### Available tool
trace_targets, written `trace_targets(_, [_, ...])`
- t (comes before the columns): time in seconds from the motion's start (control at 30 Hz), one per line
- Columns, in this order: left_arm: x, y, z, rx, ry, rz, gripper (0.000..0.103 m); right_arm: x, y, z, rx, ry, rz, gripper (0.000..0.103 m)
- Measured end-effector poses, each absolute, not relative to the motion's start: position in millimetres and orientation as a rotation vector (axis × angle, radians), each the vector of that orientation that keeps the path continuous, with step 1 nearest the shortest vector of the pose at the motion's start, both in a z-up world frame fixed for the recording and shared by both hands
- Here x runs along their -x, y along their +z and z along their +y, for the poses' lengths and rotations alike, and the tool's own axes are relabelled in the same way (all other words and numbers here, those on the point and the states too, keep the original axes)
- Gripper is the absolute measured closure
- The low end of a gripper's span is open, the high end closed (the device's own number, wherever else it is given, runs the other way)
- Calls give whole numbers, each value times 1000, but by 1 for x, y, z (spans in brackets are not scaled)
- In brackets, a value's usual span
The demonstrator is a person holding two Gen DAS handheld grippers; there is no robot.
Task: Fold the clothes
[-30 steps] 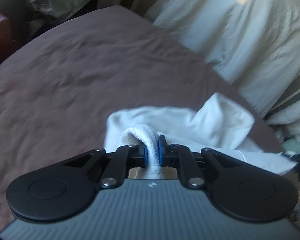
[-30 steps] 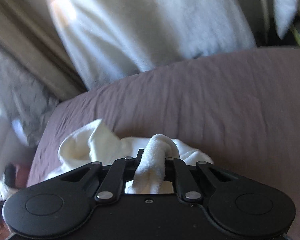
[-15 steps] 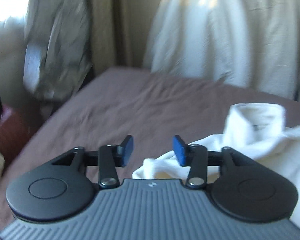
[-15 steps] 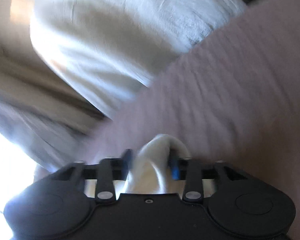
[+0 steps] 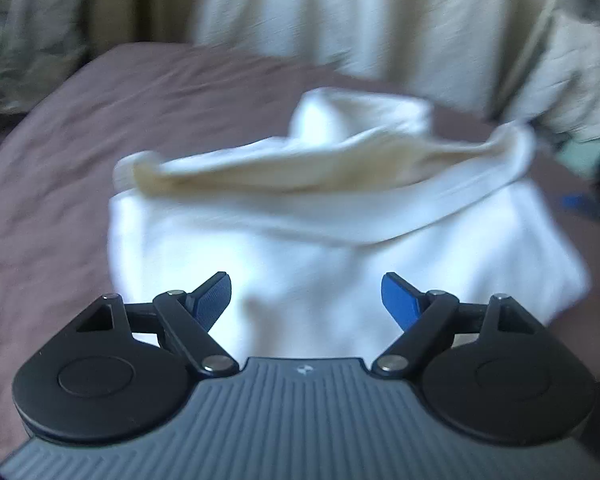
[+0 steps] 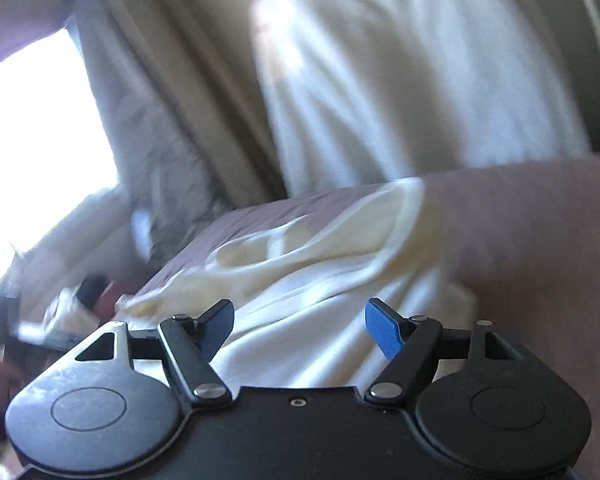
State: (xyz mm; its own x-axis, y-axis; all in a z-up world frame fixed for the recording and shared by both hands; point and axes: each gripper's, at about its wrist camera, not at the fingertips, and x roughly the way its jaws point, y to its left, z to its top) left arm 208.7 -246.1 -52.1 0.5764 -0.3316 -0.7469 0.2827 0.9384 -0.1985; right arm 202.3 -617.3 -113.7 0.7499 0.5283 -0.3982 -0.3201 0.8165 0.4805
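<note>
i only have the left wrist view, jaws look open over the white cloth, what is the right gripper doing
Observer: The right gripper is open too, jaws spread wide with nothing between them.
Operator: is it near the cloth
Observer: Yes, the white cloth lies right in front of it on the brown bedspread, rumpled, with a cream fold along its far edge.
Operator: anything off to that side i should know about
Observer: A bright window sits at the left of the right wrist view, with pale curtains hanging behind the bed. The picture is blurred, so finer detail is hard to tell.
</note>
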Motion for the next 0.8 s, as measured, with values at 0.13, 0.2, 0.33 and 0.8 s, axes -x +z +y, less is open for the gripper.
trace_targets(0.13, [-216,-59,-294,-151,-403,841,21,-215,-99,-550,-189,508,650,25])
trace_targets(0.2, [-239,-77,-305,-118,-451,1023,21,-229,-100,-514,-50,511,749,26])
trace_targets(0.33, [-261,-100,-316,-146,-408,1078,21,-244,-131,-468,85,418,871,17])
trace_targets(0.8, [-349,-88,-334,-479,89,672,96,-323,-128,-462,146,277,759,14])
